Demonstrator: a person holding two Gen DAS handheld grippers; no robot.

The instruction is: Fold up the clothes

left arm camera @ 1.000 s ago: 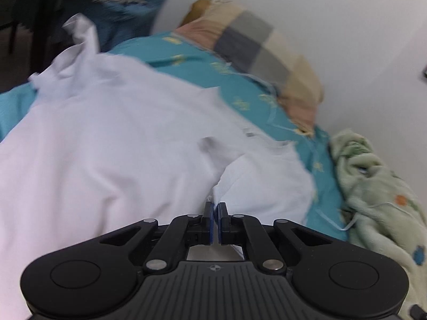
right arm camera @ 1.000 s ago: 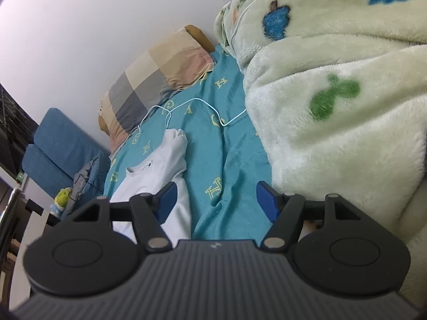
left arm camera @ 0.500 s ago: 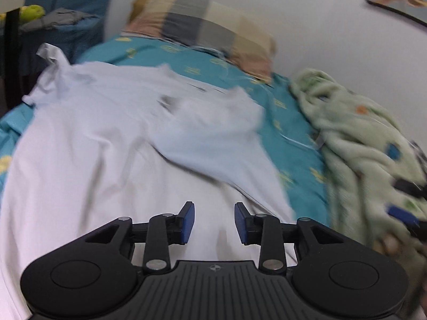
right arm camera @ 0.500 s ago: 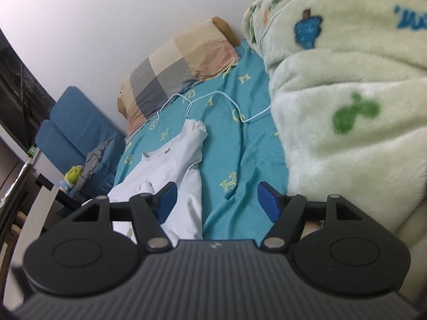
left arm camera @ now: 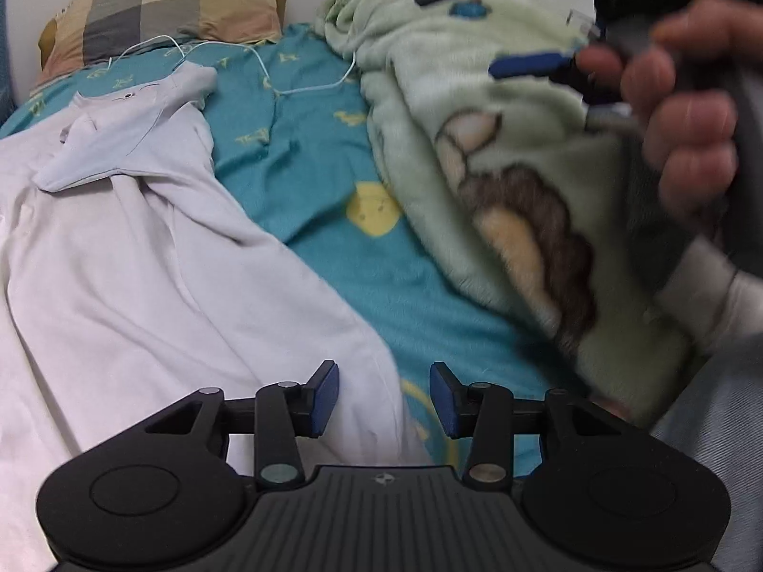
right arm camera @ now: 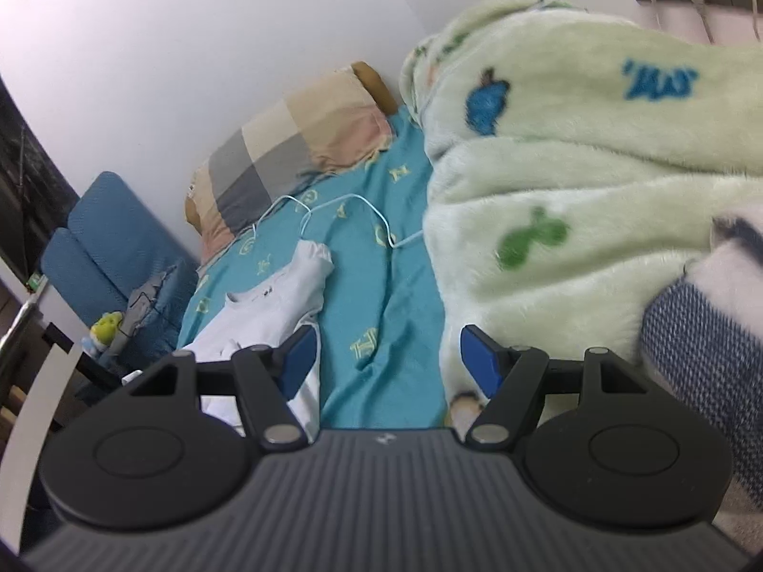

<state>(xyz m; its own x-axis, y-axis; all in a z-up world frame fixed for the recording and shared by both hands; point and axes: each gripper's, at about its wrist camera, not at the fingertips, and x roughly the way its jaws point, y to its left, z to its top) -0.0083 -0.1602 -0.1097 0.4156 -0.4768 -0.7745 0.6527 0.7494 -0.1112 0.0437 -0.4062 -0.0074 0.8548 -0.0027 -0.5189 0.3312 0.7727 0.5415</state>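
The white shirt [left arm camera: 143, 257] is lying spread across the left part of the teal bedsheet [left arm camera: 329, 152], one sleeve folded over its chest, its collar end pointing toward the checked pillow [left arm camera: 162, 9] at the wall. The pale green fleece blanket [left arm camera: 500, 157] is lying bunched along the sheet's right side. A thin white cable [left arm camera: 286, 88] is trailing over the sheet between shirt and blanket. The left gripper [left arm camera: 384, 398] is hovering over the shirt's hem edge, its jaws opening with nothing between them. The right gripper [right arm camera: 388, 357] is hanging above sheet and blanket, its blue fingers spread wide and gripping nothing; a hand [left arm camera: 677, 95] is carrying it.
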